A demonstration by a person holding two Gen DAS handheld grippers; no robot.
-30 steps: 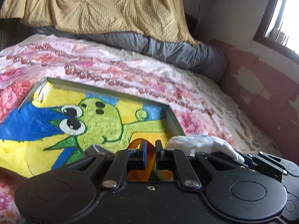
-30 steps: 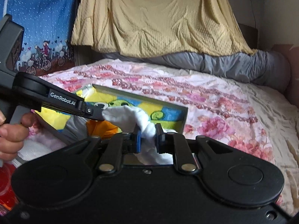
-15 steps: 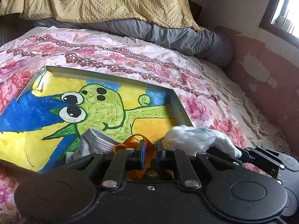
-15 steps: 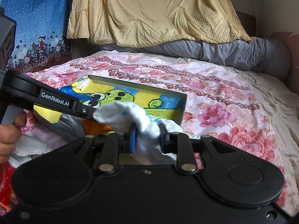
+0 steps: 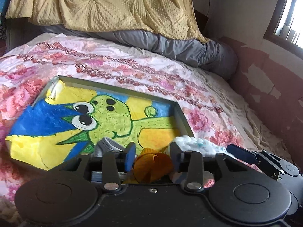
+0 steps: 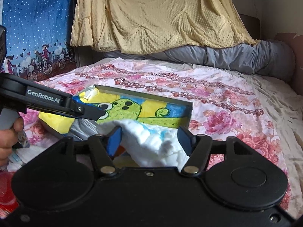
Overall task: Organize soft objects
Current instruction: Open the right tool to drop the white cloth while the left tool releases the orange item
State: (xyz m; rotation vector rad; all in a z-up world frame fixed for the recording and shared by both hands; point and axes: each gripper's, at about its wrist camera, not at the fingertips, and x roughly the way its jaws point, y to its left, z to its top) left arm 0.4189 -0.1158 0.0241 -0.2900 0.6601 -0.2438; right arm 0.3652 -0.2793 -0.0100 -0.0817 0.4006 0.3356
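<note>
Black gripper [image 6: 149, 139], blue pads, "GenRobot.AI" lettering

place: home bedroom | evidence: bed with floral bedsheet [image 6: 217, 87], yellow blanket [image 6: 155, 17], grey bolster [image 6: 236, 58]

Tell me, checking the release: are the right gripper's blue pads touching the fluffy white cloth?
Cannot tell. In the right wrist view the opening right gripper frames the white cloth; no gap shows plainly.
</note>
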